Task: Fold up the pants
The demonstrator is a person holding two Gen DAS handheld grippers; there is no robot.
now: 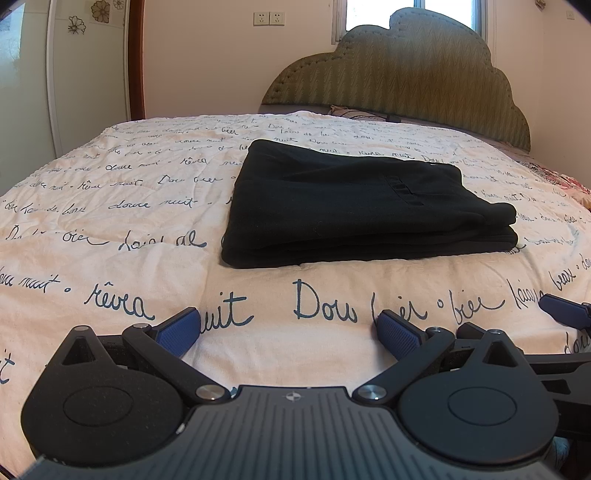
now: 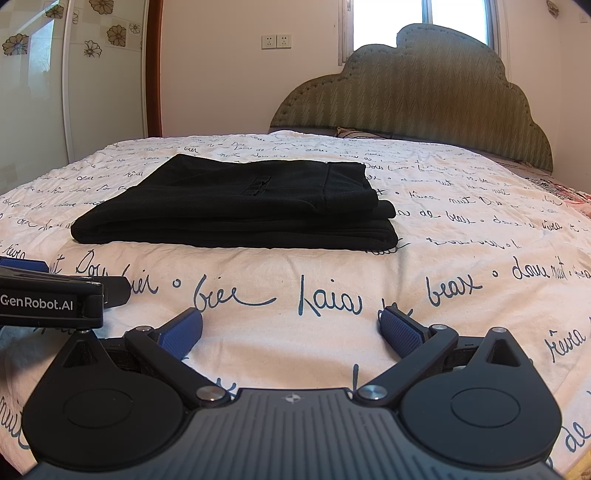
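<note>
Black pants (image 1: 354, 210) lie folded into a thick flat stack on the bed's white quilt with dark script (image 1: 110, 206). In the right wrist view the same pants (image 2: 236, 206) sit left of centre, layered edges facing me. My left gripper (image 1: 288, 328) stands open low over the quilt, well short of the stack, nothing between its blue pads (image 1: 177, 332). My right gripper (image 2: 291, 328) is open too and holds nothing. It hovers beside the left one, whose body (image 2: 51, 295) shows at that view's left edge. The right gripper's blue fingertip (image 1: 565, 312) pokes into the left wrist view.
A green padded headboard (image 1: 406, 77) stands behind the bed under a window (image 2: 424, 22). A patterned pillow (image 1: 358, 112) lies at the head. A wardrobe with flower decals (image 2: 44, 74) is on the left. A floral cloth (image 2: 569, 199) lies at the right edge.
</note>
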